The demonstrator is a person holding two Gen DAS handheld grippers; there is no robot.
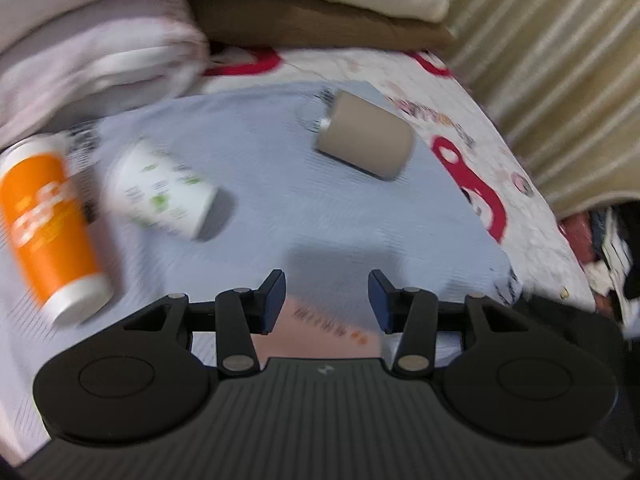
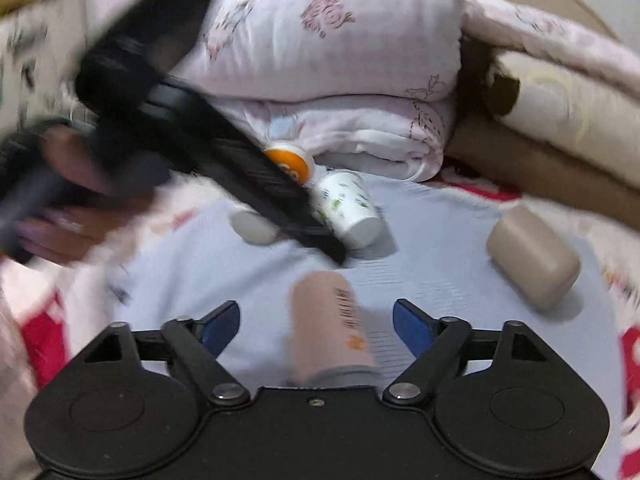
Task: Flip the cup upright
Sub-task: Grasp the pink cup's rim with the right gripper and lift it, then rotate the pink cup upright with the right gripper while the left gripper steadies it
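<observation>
Pink cup lies on its side on the blue cloth, between the spread, empty jaws of the right gripper. Left gripper hangs above it, released too. Approach seems under way; next, the right jaws should close on the cup's wall, then tip it up.

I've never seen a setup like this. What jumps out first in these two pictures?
Several paper cups lie tipped over on a pale blue cloth spread on a bed: an orange cup at far left, a white cup with green print beside it, and a tan cup farther back. A pink cup lies between the open right gripper's blue fingers.
</observation>
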